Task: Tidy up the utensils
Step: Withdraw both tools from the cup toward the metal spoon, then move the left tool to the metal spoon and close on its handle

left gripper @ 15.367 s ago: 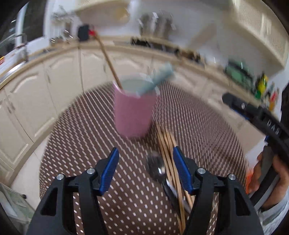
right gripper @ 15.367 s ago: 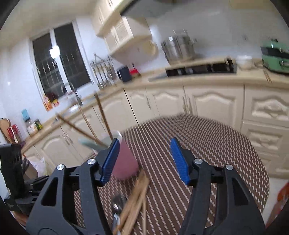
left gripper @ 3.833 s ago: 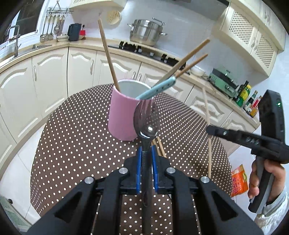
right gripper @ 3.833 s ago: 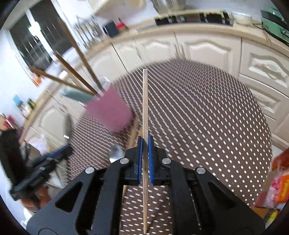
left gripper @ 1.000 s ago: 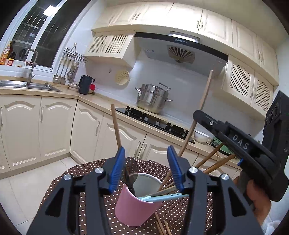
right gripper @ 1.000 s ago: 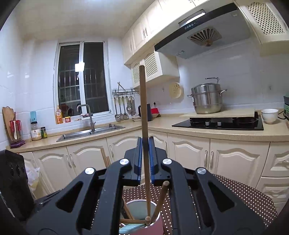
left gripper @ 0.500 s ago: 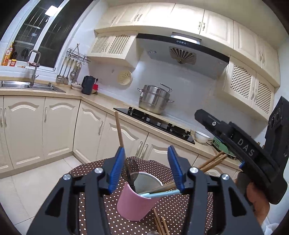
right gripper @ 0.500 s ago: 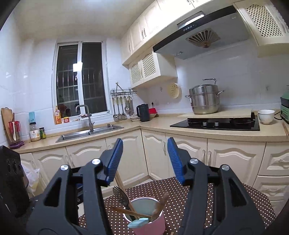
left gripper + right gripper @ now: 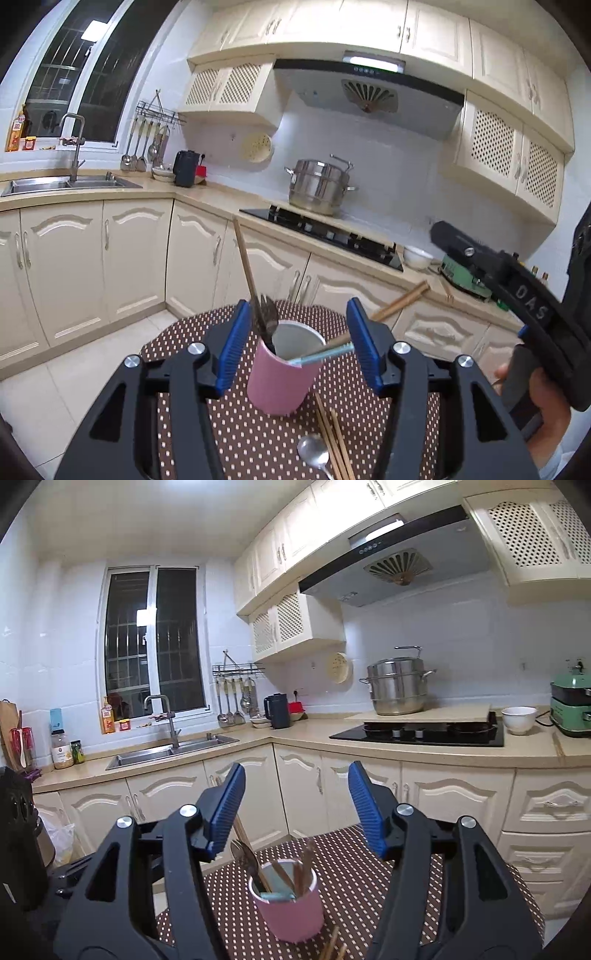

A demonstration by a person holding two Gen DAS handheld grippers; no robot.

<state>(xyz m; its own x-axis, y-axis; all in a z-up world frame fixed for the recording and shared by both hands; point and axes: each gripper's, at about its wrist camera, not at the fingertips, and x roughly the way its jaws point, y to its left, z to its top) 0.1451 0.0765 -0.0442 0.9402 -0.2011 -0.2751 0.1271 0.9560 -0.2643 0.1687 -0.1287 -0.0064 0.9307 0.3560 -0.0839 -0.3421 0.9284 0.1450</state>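
1. My left tongs [image 9: 293,341] hover above the round table with the brown, white-dotted cloth [image 9: 240,435]; the jaws stand apart and are spreading wider, with nothing pressed between the blue pads.
2. My right tongs [image 9: 297,806] are likewise released and widening, their blue pads gripping nothing, pointing level toward the kitchen cabinets.
3. The pink cylindrical cup [image 9: 282,380] stands upright on the table, seen between the left tongs' pads and below them.
4. Inside the cup are a dark metal spoon [image 9: 267,319] with its bowl upward, a long wooden chopstick [image 9: 245,266] leaning left, more wooden chopsticks [image 9: 400,301] leaning right, and a light blue handled utensil [image 9: 325,355] resting across the rim.
5. From the right wrist view the same cup [image 9: 291,908] sits low between the tongs, with the utensils bunched inside.
6. On the table, just in front of the cup, lie several loose wooden chopsticks [image 9: 330,439] and a shiny silver spoon [image 9: 314,452], touching or nearly so.
7. My right hand [image 9: 543,410] with its black handle shows at the right edge of the left wrist view.
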